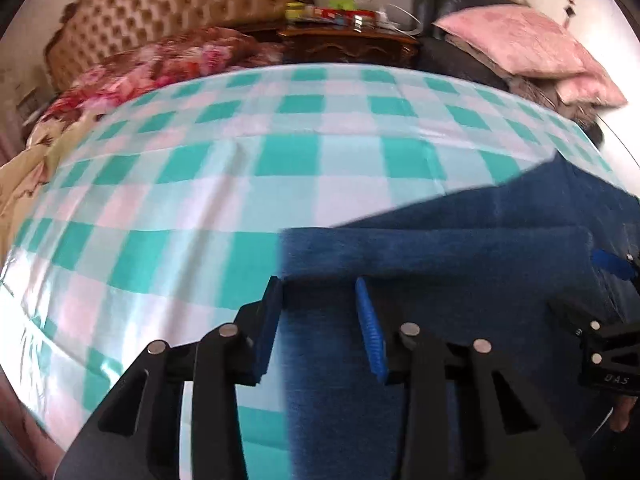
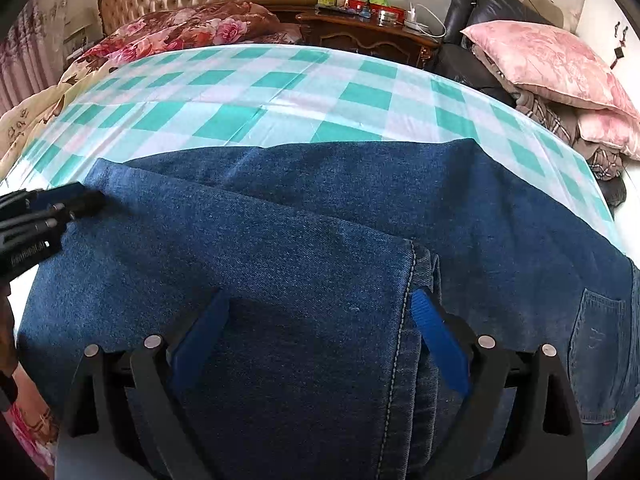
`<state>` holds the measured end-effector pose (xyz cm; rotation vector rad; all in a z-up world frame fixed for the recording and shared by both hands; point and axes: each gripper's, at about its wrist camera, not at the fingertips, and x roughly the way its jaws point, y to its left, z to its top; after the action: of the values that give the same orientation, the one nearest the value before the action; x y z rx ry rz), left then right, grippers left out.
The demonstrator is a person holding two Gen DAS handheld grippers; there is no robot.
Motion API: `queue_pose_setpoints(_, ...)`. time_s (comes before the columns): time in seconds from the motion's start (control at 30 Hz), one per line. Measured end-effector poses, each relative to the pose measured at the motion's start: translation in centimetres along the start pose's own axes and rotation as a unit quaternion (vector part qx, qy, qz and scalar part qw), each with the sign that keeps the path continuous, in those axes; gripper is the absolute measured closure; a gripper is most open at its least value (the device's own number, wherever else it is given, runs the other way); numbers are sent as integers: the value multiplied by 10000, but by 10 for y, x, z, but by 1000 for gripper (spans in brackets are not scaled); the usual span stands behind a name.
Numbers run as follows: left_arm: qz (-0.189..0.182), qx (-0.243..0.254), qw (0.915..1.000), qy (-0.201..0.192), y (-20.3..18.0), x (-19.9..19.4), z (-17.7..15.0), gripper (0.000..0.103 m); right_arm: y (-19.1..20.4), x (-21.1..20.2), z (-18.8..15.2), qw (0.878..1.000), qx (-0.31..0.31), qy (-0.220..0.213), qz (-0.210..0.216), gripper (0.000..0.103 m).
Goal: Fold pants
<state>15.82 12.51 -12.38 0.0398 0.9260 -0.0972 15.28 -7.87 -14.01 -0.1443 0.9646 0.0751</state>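
Hovering both parted, empty grippers, left gripper [image 1: 320, 320] and right gripper [image 2: 320, 332], you are facing heavy, limp jeans [image 2: 304, 240]; take the stitched hem.

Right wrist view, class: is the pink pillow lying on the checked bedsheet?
No. The pink pillow rests on a heap of things beside the dark chair, beyond the checked bedsheet's edge.
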Motion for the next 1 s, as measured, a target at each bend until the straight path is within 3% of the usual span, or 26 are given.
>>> queue_pose_setpoints(0.17, -458, -678, 9966, -128, 26, -35, -31, 66, 0, 0, -1, 10000, -1, -17, 10, 13)
queue_pose_setpoints(0.3, -1089, -1439, 9834, -175, 46, -63, -81, 66, 0, 0, -1, 10000, -3, -8, 22, 13)
queue_pose_setpoints(0.43, -1346, -1632, 9772, -164, 45, -77, -119, 67, 1, 0, 1, 10000, -13, 35, 17, 13)
queue_pose_setpoints(0.57, -1591, -1755, 9713, -196, 44, -80, -130, 68, 4, -5, 8, 9995, 48, 244, -201, 17)
queue_pose_setpoints(0.6, -1720, -1787, 9686, -188, 44, -81, -132, 68, 11, -11, 14, 9997, -13, 220, -131, 23)
queue_pose_setpoints(0.73, -1900, -1958, 9619, -177, 48, -80, -137, 68, 54, -32, 39, 9985, -358, 148, 392, 24)
queue_pose_setpoints(0.83, -1913, -1976, 9613, -175, 48, -81, -138, 69, 99, -31, 58, 9929, -656, 476, 872, 24)
queue_pose_setpoints(0.9, -1851, -1995, 9621, -184, 48, -82, -139, 80, 125, -28, 67, 9873, -822, 707, 1162, 24)
queue_pose_setpoints(1.0, -1846, -1911, 9634, -352, 46, -92, -135, 87, 161, -16, 78, 9806, -1103, 1080, 1207, 24)
